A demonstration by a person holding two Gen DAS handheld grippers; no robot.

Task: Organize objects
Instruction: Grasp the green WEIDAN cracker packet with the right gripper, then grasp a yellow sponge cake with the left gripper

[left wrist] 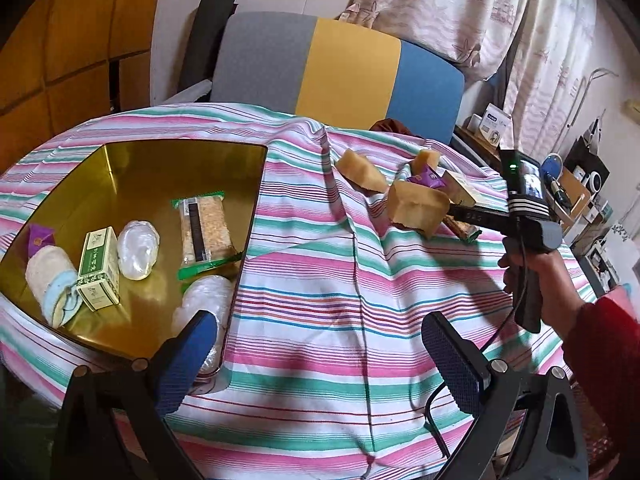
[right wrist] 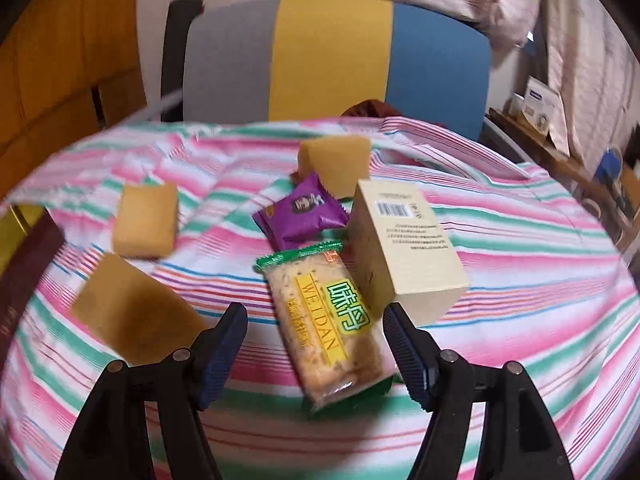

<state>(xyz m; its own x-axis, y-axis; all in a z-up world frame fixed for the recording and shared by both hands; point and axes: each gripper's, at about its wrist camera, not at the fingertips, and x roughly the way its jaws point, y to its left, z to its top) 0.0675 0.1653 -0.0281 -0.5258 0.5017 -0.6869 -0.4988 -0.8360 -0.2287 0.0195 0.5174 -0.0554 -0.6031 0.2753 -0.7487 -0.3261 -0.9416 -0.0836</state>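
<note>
In the right wrist view, a clear-wrapped snack bar (right wrist: 328, 328) with a yellow and green label lies on the striped cloth between the pads of my right gripper (right wrist: 316, 354), which stands open. The left pad is apart from the bar; the right pad is close beside it. Around it lie a beige box (right wrist: 408, 248), a purple packet (right wrist: 304, 216) and three yellow blocks (right wrist: 145, 220). My left gripper (left wrist: 320, 360) is open and holds nothing, hovering by the gold tray (left wrist: 132, 172). The tray holds a green box (left wrist: 98, 268), another snack bar (left wrist: 204, 228), a rolled cloth (left wrist: 52, 284) and white wrapped pieces (left wrist: 138, 250).
A striped cloth (left wrist: 340, 280) covers the table. A chair with grey, yellow and blue panels (left wrist: 340, 68) stands behind it. A hand in a red sleeve (left wrist: 536, 276) holds the right gripper's handle. Cluttered shelves (left wrist: 580, 184) are at the right, and a dark red edge (right wrist: 24, 280) at the left.
</note>
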